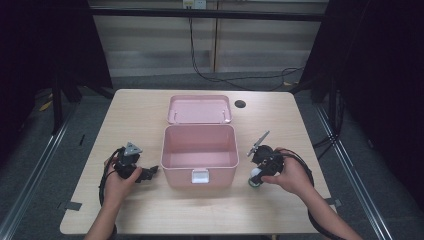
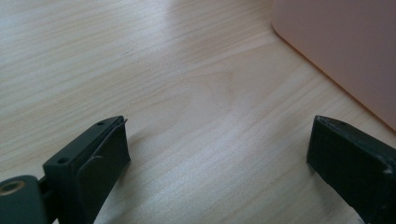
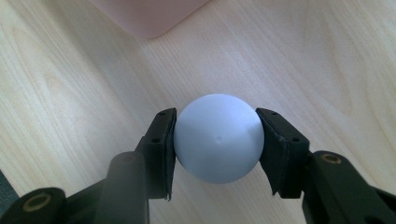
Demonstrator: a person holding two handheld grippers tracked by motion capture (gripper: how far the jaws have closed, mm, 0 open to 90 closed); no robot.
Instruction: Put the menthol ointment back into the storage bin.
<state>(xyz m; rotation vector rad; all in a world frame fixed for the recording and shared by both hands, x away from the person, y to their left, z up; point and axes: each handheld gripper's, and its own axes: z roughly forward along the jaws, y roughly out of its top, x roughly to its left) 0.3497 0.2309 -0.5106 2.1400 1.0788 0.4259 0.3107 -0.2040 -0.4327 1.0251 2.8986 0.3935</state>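
Observation:
A pale blue-white ball (image 3: 218,144) rests on the wooden table (image 1: 145,110), just right of an open pink box (image 1: 180,172). My right gripper (image 3: 215,115) is shut on the ball, a pad pressed to each side; in the high view this gripper (image 1: 256,176) points down at the ball (image 1: 255,181) by the box's front right corner. To the left of the box my left gripper (image 1: 148,173) lies low over the table. Its jaws (image 2: 220,126) stand wide open over bare wood, the pink box wall (image 2: 345,42) close by.
The box's lid (image 1: 199,109) lies folded back behind it, and a white latch (image 1: 200,176) sits on the front wall. A dark round hole (image 1: 240,104) is in the table at the back right. Cables trail from both grippers toward the near edge.

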